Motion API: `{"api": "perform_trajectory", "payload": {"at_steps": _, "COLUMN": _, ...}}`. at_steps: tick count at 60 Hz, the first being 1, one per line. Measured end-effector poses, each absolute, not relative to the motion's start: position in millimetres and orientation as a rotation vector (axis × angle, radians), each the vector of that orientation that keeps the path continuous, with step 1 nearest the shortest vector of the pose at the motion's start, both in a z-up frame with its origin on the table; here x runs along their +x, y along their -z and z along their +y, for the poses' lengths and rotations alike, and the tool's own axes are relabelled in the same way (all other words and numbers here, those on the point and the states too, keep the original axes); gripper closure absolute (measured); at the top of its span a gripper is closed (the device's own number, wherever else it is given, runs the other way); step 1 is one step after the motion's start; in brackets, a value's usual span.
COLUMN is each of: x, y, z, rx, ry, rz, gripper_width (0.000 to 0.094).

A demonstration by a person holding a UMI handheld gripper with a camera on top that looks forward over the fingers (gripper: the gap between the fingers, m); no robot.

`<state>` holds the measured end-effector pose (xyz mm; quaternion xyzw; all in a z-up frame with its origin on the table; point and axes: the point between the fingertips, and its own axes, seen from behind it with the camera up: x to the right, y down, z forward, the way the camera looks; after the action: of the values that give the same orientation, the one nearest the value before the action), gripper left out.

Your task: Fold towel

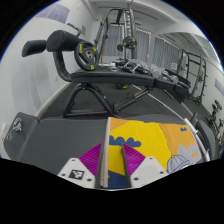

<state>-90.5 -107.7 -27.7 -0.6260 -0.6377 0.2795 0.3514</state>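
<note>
The towel is brightly printed in yellow, blue, orange and white. It lies on a dark surface and spreads from between my fingers out to the right. My gripper is shut on the towel: the two fingers stand close together, and yellow and blue cloth fills the narrow gap between the magenta pads. The towel's near end is hidden under the fingers.
Beyond the dark surface stands black gym equipment: a padded arm with a yellow-ringed weight plate and a metal rack. A white slatted panel runs along the back wall. Bare dark surface extends to the left of the towel.
</note>
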Motion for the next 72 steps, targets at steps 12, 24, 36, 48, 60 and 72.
{"api": "perform_trajectory", "payload": {"at_steps": 12, "x": -86.4, "y": 24.9, "z": -97.7, "rx": -1.534, "ry": -0.582, "rz": -1.712, "gripper_width": 0.0922}}
{"api": "perform_trajectory", "payload": {"at_steps": 24, "x": -79.3, "y": -26.6, "z": -99.1, "rx": -1.601, "ry": -0.766, "rz": -1.690, "gripper_width": 0.0923}}
{"api": "perform_trajectory", "payload": {"at_steps": 36, "x": -80.3, "y": -108.2, "z": -7.6, "rx": -1.661, "ry": -0.882, "rz": -1.530, "gripper_width": 0.0919}}
{"api": "perform_trajectory", "payload": {"at_steps": 48, "x": -80.4, "y": -91.3, "z": 113.2, "rx": -1.691, "ry": -0.775, "rz": -1.479, "gripper_width": 0.0907}}
{"api": "perform_trajectory", "payload": {"at_steps": 60, "x": -78.5, "y": -21.2, "z": 156.2, "rx": -1.732, "ry": -0.683, "rz": -1.530, "gripper_width": 0.0869}}
{"api": "perform_trajectory", "payload": {"at_steps": 72, "x": -45.3, "y": -65.7, "z": 161.6, "rx": -1.689, "ry": -0.672, "rz": -1.469, "gripper_width": 0.0095}}
